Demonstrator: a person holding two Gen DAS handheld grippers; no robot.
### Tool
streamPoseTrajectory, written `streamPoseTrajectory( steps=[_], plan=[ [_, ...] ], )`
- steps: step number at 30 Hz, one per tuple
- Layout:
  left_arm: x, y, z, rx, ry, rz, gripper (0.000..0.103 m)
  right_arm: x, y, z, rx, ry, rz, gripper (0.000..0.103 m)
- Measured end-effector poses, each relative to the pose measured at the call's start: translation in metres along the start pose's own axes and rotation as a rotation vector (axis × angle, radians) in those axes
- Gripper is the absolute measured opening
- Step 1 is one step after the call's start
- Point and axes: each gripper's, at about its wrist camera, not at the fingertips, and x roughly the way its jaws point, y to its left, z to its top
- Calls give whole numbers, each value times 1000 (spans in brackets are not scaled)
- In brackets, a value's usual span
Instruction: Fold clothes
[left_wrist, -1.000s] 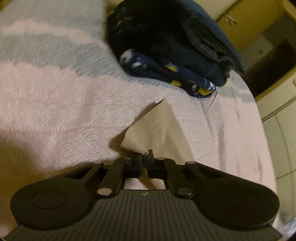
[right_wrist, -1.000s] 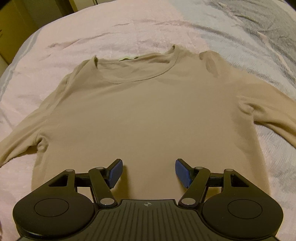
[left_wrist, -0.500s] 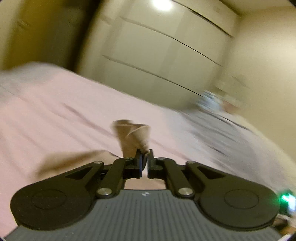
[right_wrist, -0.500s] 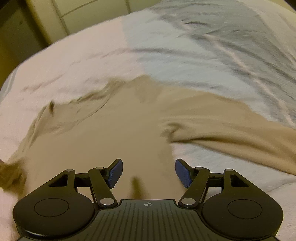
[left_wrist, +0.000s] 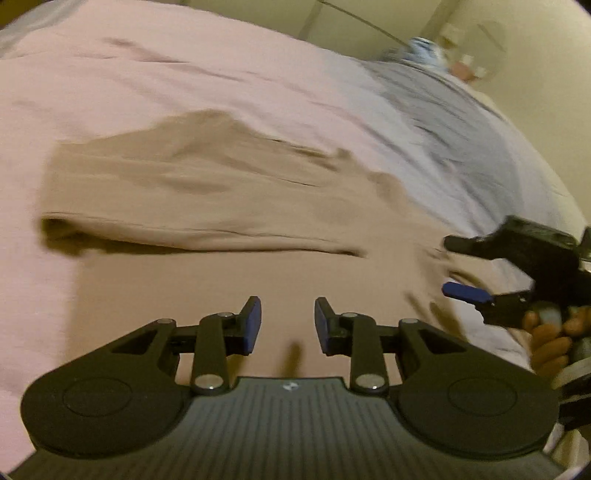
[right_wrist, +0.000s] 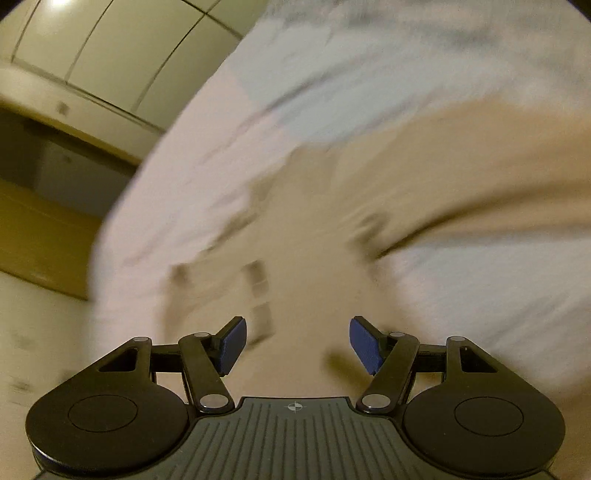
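- So, closest in: the left gripper hangs over the near part of the tan shirt with its jaws apart and nothing between them. If it goes down like that, I'd guess it could bunch the cloth instead of pinching one clean layer.
- Off to its right, the right gripper is also spread wide and holding nothing, with a hand behind it. It's over the shirt's right side, and its own view is heavily blurred, so a fast swing could drag that sleeve or rumple the body.
- Mid-bed: the left sleeve lies folded across the shirt, a loose shadowed edge at its left end. Any tug on the body could probably slide it off.
- Further back, the bed cover is soft and creased, so folds may not stay crisp.
- Far edge of the bed: too blurry to tell what's there.
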Motion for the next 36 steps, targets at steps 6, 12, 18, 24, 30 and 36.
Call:
streamPoseTrajectory(
  steps=[6, 12, 18, 24, 30, 36],
  plan=[
    [-6, 41, 15, -68, -39, 82, 25, 65, -4, -4, 232, 86, 62, 53],
    [3, 63, 12, -75, -23, 81, 25, 96, 17, -2, 152, 45, -13, 37],
    [11, 62, 18, -31, -43, 59, 25, 70, 73, 0, -198, -117, 105, 3],
    [27, 54, 20, 24, -40, 42, 25, 15, 80, 8, -329, -304, 168, 3],
    [41, 55, 23, 62, -44, 98, 24, 5, 60, 19, -339, -336, 45, 3],
    [45, 67, 32, 67, -75, 197, 24, 10, 35, 29, -298, -294, -114, 3]
  ],
)
